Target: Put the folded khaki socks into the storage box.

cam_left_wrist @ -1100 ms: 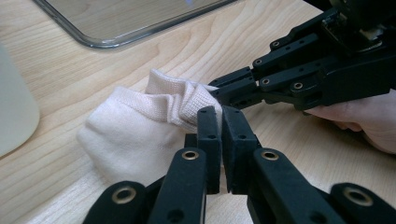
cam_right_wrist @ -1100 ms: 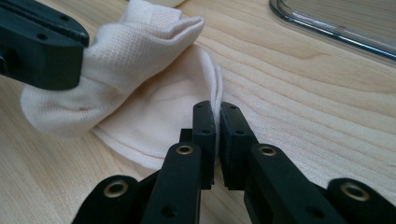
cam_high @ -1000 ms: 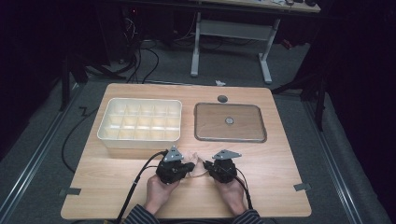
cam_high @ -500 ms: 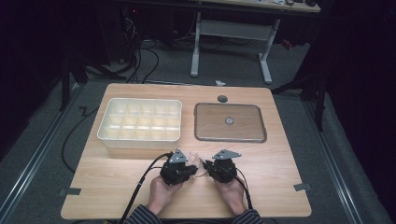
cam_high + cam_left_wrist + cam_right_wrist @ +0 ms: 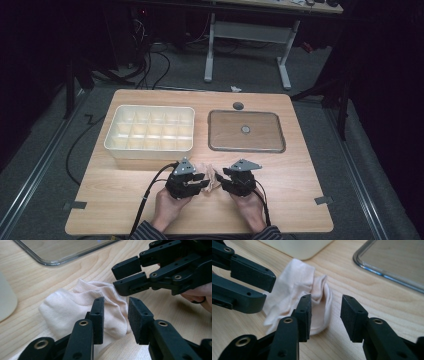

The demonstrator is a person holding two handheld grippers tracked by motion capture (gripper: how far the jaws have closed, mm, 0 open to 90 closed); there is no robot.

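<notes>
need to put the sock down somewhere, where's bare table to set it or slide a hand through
Bare wood runs along the table's near edge right of the right gripper, and left of the left gripper below the compartment tray. A narrow strip separates that tray from the clear lid. It is crowded at front centre, where both grippers, jaws just opened, flank the pale sock.

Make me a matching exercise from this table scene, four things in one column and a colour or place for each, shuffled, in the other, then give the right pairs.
Things:
1. sock
2. compartment tray
3. clear lid
4. left gripper

Descriptions:
A. lying flat at the table's far right
B. pale pink, crumpled between both grippers
C. black, jaws apart, just been opening
D. cream, standing at the table's far left

Pairs: 1-B, 2-D, 3-A, 4-C
</notes>
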